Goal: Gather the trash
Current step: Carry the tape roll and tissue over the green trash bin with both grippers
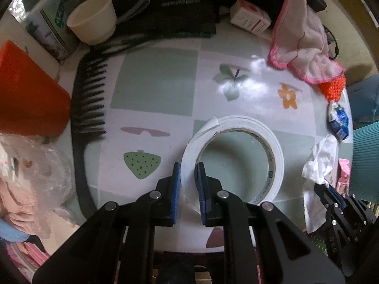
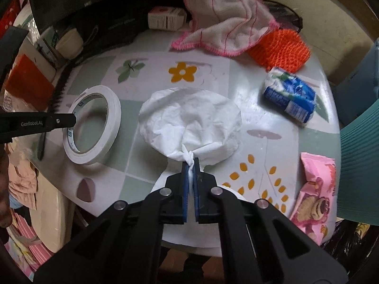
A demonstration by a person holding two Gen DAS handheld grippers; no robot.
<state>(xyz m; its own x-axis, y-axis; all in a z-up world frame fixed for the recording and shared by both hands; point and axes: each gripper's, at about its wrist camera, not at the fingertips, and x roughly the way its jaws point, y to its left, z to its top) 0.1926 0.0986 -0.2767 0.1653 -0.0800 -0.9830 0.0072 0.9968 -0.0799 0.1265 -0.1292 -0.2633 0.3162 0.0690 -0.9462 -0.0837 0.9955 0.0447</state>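
My left gripper (image 1: 188, 165) is shut on the near wall of a white tape roll (image 1: 251, 127) that lies on the patterned table; one pad is inside the ring, one outside. The roll also shows in the right wrist view (image 2: 113, 108), with the left gripper (image 2: 74, 119) on its rim. My right gripper (image 2: 190, 162) is shut on a twisted corner of a crumpled white tissue (image 2: 189, 116), which spreads over the table ahead of it. The tissue (image 1: 319, 163) and right gripper (image 1: 325, 185) show at the right of the left wrist view. A crumpled blue-and-white wrapper (image 2: 290, 94) lies at the far right.
A pink-edged cloth (image 2: 225, 30) and orange knitted pad (image 2: 280, 49) lie at the back. A pink cartoon packet (image 2: 315, 191) sits at the right edge. A black comb (image 1: 87, 99), red box (image 1: 26, 94), cream cup (image 1: 92, 19), small carton (image 1: 250, 16) and clear plastic bag (image 1: 40, 172) crowd the left and back.
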